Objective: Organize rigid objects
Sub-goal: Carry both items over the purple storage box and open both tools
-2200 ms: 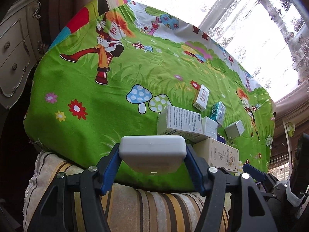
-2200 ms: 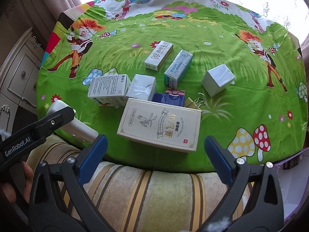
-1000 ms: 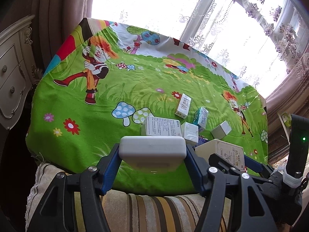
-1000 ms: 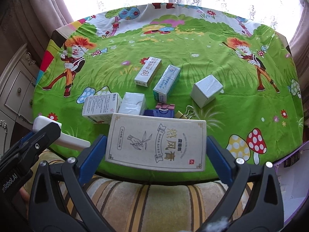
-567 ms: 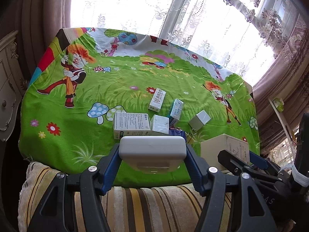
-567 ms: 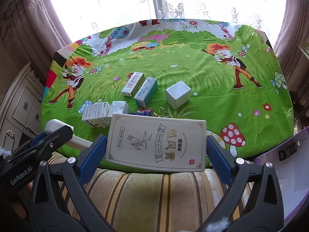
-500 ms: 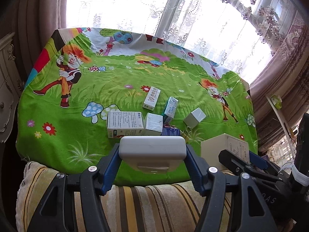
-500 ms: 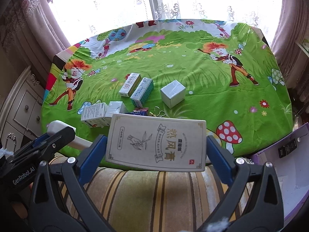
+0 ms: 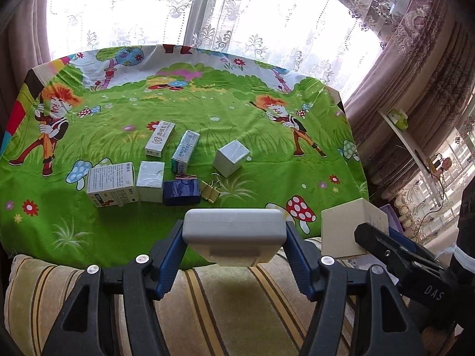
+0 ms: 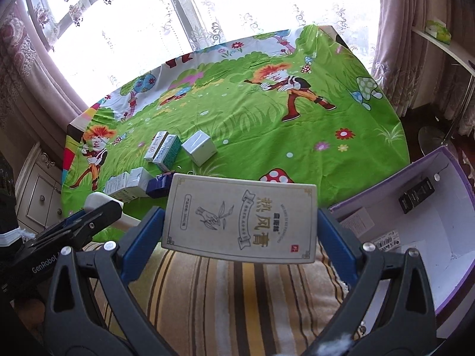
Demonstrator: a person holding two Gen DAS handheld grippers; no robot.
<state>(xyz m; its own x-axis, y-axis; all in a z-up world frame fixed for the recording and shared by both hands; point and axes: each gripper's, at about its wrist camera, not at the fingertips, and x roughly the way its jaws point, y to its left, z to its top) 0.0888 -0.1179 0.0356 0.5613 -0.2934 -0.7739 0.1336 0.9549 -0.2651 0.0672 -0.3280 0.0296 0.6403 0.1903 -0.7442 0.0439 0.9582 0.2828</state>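
We hold the left gripper (image 9: 234, 237) clamped on a white plastic case (image 9: 233, 233), gripped across its width between the blue pads. The right gripper (image 10: 240, 231) is clamped on a flat cream carton (image 10: 240, 216) with printed characters, its face turned toward the camera.

Both held items hang above a striped cushion (image 10: 237, 302), near the edge of the green cartoon tablecloth (image 9: 267, 136).

Ahead of the left gripper, well apart from it, the remaining items lie on the cloth: a dark blue box (image 9: 181, 192) directly ahead, a gold binder clip (image 9: 210, 192) just beside it to the right, a white printed box (image 9: 112, 184) and a small pale box (image 9: 150, 181) to its left, and two slim cartons (image 9: 184, 149) and a silver cube (image 9: 231, 157) farther out.

To the right of the right gripper stands an open purple box (image 10: 421, 222) with small items inside.
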